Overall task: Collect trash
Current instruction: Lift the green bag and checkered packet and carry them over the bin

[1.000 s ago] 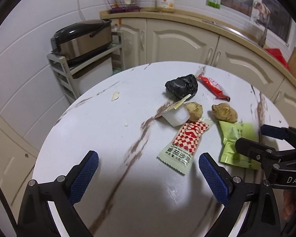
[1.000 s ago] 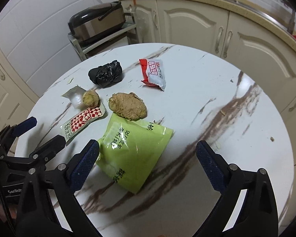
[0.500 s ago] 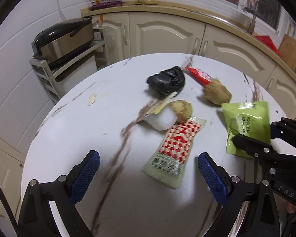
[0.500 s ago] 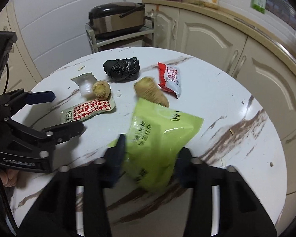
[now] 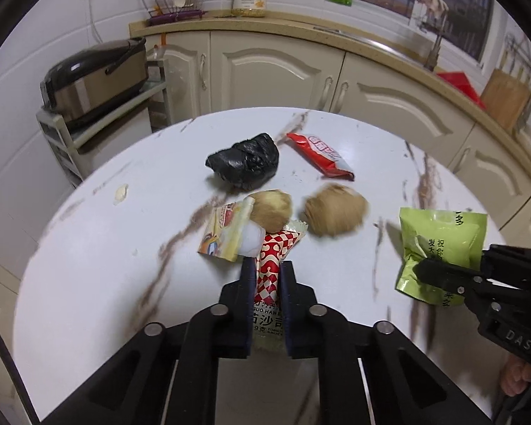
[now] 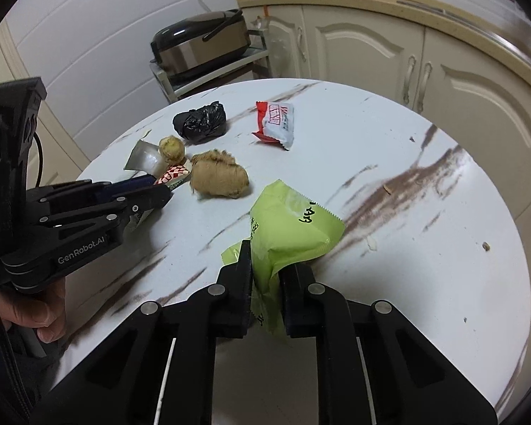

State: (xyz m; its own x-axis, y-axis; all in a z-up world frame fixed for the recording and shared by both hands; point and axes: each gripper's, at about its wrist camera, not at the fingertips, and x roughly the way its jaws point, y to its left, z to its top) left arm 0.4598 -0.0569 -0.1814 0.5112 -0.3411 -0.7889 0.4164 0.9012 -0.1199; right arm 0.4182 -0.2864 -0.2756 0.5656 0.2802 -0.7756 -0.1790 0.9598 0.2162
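While the left gripper (image 5: 266, 276) pinches the red-checked sachet (image 5: 269, 265) just in front of the black bag (image 5: 246, 164), the table (image 5: 88, 265) bears it. In the right view, the right gripper (image 6: 265, 265) clamps the green packet (image 6: 290, 228), well in front of that bag (image 6: 201, 121).

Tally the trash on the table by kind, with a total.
Wrappers: 4, namely green, checkered, red, yellow
Brown lumps: 2, small, large
Black bag: 1
Total: 7
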